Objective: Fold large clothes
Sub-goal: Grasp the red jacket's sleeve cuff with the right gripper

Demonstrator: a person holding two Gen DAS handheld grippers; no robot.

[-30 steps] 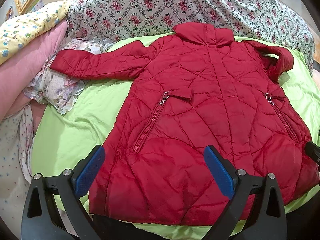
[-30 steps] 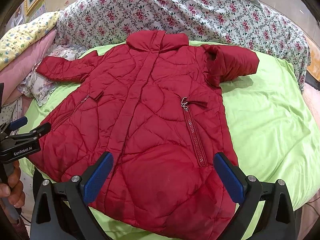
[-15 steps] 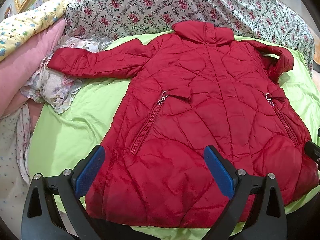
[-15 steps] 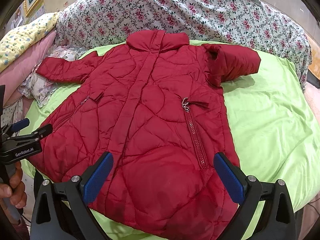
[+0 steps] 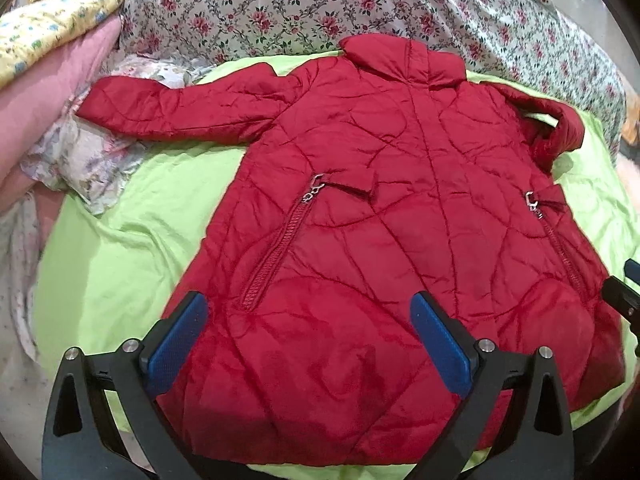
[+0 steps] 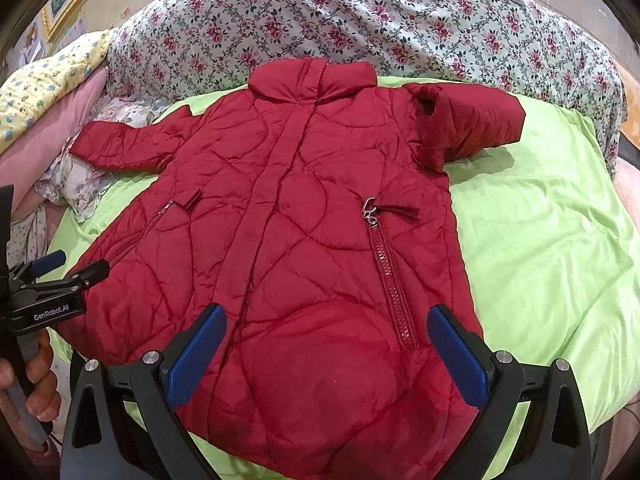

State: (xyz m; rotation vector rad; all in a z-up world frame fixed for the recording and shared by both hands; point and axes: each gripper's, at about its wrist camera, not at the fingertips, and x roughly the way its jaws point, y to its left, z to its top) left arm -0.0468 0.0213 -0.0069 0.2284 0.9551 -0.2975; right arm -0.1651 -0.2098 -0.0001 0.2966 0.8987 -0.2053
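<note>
Hovering above the hem of the red quilted coat (image 5: 384, 208), left gripper (image 5: 308, 340) spread wide, blue pads (image 5: 176, 344) apart and clasping nothing; likewise right gripper (image 6: 328, 354) poised over the hem nearer the other side, jaws parted and free of cloth. Seen also from the right wrist view at the far left edge: the left gripper's black body, held in a bare hand (image 6: 38, 392). One coat, spread front-up and flat on the lime-green sheet (image 6: 552, 248), collar toward the floral quilt (image 6: 360, 20). Two sleeves: one stretched straight out over a crumpled pale floral cloth (image 5: 84, 160), the other bent back upon the shoulder. Two slanted pocket zippers (image 6: 390, 276), each with a silver pull. One pink pillow (image 5: 44, 88) and one yellow patterned pillow (image 5: 52, 24) stacked beside the quilt. Compared with a second ago: left wrist view shifted slightly rightward and forward, coat lying unchanged, both grippers as wide as before.
</note>
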